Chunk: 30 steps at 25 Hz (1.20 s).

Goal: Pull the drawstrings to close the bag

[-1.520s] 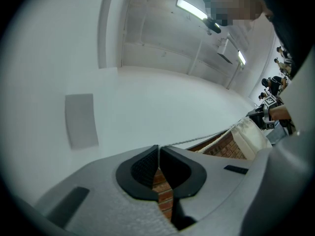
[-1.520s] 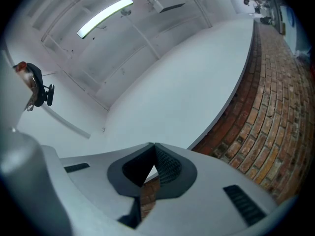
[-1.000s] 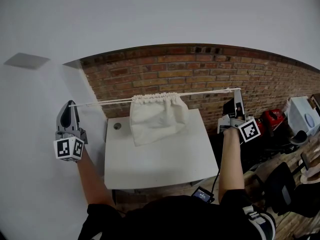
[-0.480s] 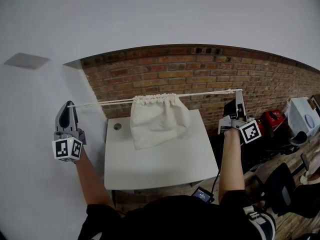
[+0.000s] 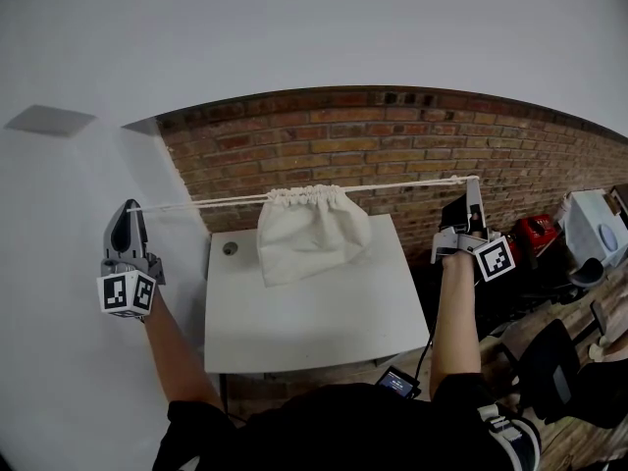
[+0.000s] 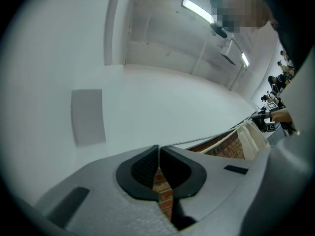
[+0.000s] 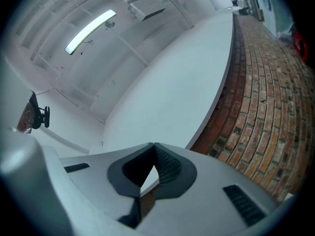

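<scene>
A white cloth bag (image 5: pixel 312 234) hangs above the white table (image 5: pixel 314 312), its top gathered tight on two cream drawstrings. The left drawstring (image 5: pixel 196 202) runs taut to my left gripper (image 5: pixel 129 209), whose jaws are shut on its end. The right drawstring (image 5: pixel 412 183) runs taut to my right gripper (image 5: pixel 475 183), which is also shut. In the left gripper view the cord (image 6: pixel 206 140) leaves the closed left gripper (image 6: pixel 158 147) toward the bag (image 6: pixel 253 139). In the right gripper view the right gripper (image 7: pixel 153 146) is closed, and the cord is hidden there.
A red brick wall (image 5: pixel 392 145) stands behind the table, with a white wall (image 5: pixel 78 263) on the left. A small round hole (image 5: pixel 230 248) marks the table's back left corner. A small device (image 5: pixel 399 383) hangs at the front edge. Chairs and red gear (image 5: pixel 535 234) crowd the right.
Both grippers have edged slightly outward. The bag's gathered top has drawn a little narrower, and the bag hangs more squarely under the cords.
</scene>
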Motion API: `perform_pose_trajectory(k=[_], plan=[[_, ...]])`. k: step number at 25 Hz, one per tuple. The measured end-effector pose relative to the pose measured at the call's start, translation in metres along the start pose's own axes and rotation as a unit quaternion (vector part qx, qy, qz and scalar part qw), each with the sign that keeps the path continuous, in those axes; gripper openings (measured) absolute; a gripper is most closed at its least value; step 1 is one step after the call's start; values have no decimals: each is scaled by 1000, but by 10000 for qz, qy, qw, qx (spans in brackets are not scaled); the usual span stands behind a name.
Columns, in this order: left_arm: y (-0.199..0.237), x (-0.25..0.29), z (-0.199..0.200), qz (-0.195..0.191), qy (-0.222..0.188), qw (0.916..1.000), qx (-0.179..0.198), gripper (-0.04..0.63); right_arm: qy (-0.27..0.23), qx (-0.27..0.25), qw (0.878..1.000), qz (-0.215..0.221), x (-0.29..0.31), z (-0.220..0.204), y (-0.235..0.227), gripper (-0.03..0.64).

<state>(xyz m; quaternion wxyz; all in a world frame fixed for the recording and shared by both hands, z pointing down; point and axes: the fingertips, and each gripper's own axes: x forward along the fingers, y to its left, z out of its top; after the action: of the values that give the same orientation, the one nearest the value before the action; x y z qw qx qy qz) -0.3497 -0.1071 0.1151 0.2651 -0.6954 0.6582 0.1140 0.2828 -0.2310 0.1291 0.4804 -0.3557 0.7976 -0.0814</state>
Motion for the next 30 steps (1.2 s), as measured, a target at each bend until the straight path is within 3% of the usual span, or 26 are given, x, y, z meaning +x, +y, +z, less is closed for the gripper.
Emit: perform_pose_trajectory(k=[7,30], plan=[[2,1,-2,27,2,10000,35,18,-187,261,9994,-122,-3,1,-11,3],[4,1,-9,-35,139,9999,-77,18,-178,244,9994,-156,-12,14,-27,3]])
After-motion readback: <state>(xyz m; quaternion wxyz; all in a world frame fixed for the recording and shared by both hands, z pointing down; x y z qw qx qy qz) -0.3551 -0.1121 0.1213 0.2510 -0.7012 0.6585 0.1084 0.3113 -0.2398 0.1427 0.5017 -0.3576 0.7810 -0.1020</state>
